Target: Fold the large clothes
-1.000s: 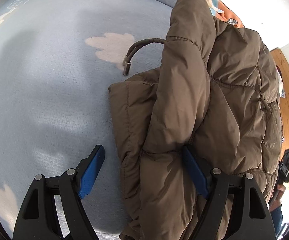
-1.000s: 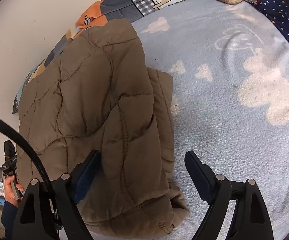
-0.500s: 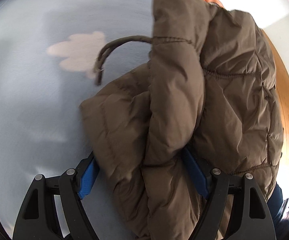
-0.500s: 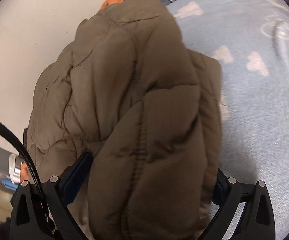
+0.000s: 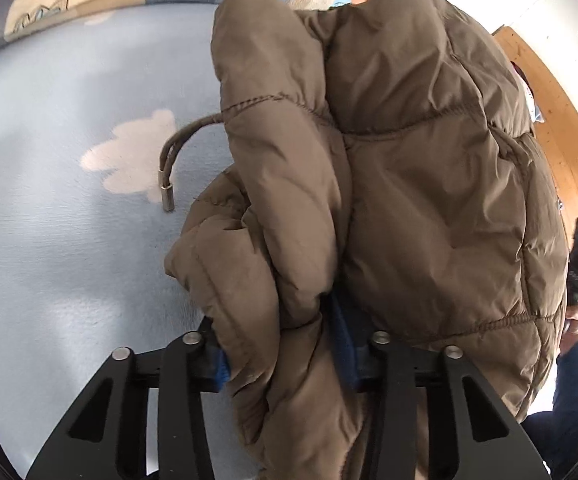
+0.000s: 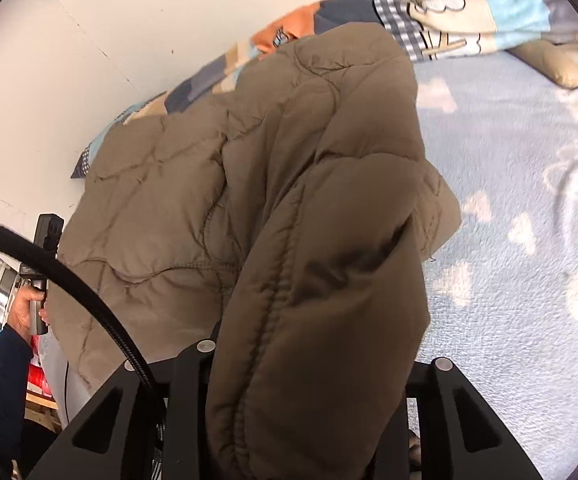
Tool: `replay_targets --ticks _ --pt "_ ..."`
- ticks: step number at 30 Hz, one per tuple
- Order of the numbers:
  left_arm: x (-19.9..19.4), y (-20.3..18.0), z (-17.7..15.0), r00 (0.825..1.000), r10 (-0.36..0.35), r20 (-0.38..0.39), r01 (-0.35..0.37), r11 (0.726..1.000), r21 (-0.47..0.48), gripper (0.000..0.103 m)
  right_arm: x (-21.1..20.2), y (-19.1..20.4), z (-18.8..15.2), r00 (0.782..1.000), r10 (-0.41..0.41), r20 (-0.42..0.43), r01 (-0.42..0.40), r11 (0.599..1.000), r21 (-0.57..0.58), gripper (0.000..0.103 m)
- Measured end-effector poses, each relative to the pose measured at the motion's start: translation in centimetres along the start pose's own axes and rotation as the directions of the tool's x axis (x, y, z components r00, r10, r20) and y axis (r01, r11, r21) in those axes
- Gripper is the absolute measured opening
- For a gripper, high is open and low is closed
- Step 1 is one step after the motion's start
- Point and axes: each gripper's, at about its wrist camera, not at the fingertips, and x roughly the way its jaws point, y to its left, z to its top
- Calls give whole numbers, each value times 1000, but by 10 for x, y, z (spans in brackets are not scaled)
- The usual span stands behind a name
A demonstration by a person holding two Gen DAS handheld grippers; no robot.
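Observation:
A brown quilted puffer jacket [image 5: 429,168] lies bunched on the light blue blanket [image 5: 69,280]. My left gripper [image 5: 285,354] has its jaws closing on a thick fold at the jacket's near edge, and the blue pads [image 5: 221,368] press into the fabric from both sides. A drawstring with a metal tip [image 5: 167,196] hangs from the jacket over the blanket. In the right wrist view the jacket [image 6: 193,208] fills the middle. My right gripper [image 6: 309,360] is also closing on a padded fold that drapes over its fingers and hides them.
A patchwork quilt [image 6: 449,8] and a beige pillow [image 6: 549,64] lie along the white wall at the back. The cloud-print blanket [image 6: 529,280] spreads to the right. A hand in a dark sleeve [image 6: 25,312] holds the other gripper's handle. A wooden floor [image 5: 569,140] shows beyond the bed.
Both grippers slid in around the jacket's folds and closed on them. The gripped folds have risen off the blanket, and the drawstring swung with the jacket.

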Motion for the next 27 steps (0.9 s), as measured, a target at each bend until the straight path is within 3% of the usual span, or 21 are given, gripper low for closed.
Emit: replay_targets --ticks 3,16,20,27 --pt "-17 -8 0 1000 10 26 -10 1000 3 33 -16 11 2 1000 -14 24 15 999 -36 33" --pt "-83 -27 -23 994 -17 109 14 999 31 31 -85 50 1 996 -21 88 37 984 -176 32" --pt "-111 -34 -54 988 -29 150 25 999 26 31 -98 70 8 995 -17 103 40 975 -219 32" --pt "-134 -42 -104 979 -45 200 41 999 26 31 -141 94 -30 990 -8 140 43 967 -250 32"
